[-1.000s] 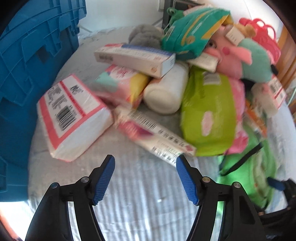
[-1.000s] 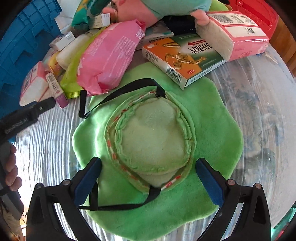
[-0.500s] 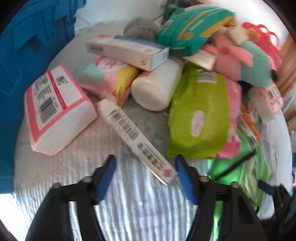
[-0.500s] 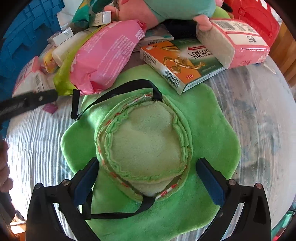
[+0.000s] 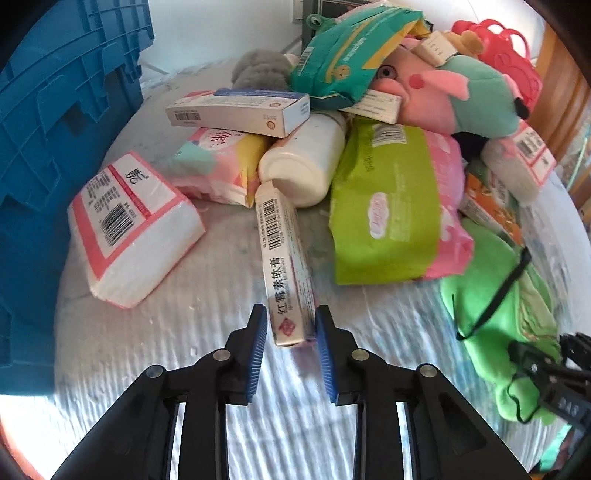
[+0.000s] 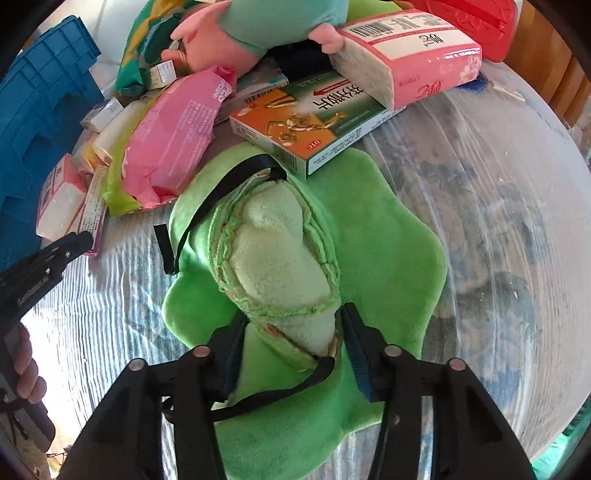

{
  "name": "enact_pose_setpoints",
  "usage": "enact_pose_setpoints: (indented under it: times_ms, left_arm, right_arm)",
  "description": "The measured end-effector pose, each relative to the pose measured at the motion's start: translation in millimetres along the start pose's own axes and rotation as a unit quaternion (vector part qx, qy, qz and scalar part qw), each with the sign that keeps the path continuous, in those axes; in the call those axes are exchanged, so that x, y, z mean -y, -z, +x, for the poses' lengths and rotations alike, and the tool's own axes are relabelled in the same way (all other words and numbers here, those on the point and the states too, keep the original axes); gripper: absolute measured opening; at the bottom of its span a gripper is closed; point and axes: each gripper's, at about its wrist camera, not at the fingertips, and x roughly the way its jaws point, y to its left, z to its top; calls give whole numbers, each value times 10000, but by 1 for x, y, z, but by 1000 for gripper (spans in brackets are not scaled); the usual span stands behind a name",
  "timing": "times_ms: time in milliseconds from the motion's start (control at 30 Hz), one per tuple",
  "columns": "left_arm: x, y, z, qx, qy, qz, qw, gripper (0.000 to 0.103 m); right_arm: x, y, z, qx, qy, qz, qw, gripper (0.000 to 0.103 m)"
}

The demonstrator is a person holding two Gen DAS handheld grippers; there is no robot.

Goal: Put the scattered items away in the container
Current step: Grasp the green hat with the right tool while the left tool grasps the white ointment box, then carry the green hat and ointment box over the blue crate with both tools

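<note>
My left gripper (image 5: 290, 343) is shut on the near end of a long white ointment box (image 5: 282, 258) that lies on the white cloth. My right gripper (image 6: 291, 339) is shut on the pale crown of a green plush hat (image 6: 288, 258) with a black strap, squeezing it narrow. The blue plastic crate (image 5: 48, 122) stands at the left; it also shows in the right wrist view (image 6: 33, 110). The hat also shows in the left wrist view (image 5: 495, 306), at the right.
A pile lies beyond: a pink tissue pack (image 5: 129, 221), a white bottle (image 5: 306, 162), a green wipes pack (image 5: 384, 210), a pink plush toy (image 5: 443, 96), an orange-green medicine box (image 6: 314, 122), a pink wipes pack (image 6: 173, 136), a red case (image 6: 476, 26).
Both grippers have closed. The left one moved forward and clamped the ointment box; the right one squeezed the hat's crown, bunching it up.
</note>
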Motion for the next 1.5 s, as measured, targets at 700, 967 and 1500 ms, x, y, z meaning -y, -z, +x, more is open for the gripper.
enact_pose_setpoints:
  times_ms: [700,967,1500]
  left_arm:
    - [-4,-1,-78,833,-204,282,9959,17]
    - [2,4,-139,1359,-211,211,9903,17]
    - [-67,-18,-269,2573,-787,-398,9623,17]
  right_arm:
    - [-10,-3,-46,417,-230,-254,9985,36]
    - [-21,-26,-114,1126,-435,-539,9912,30]
    - [-107,-56,-222,2457,-926,-1680,9502,29]
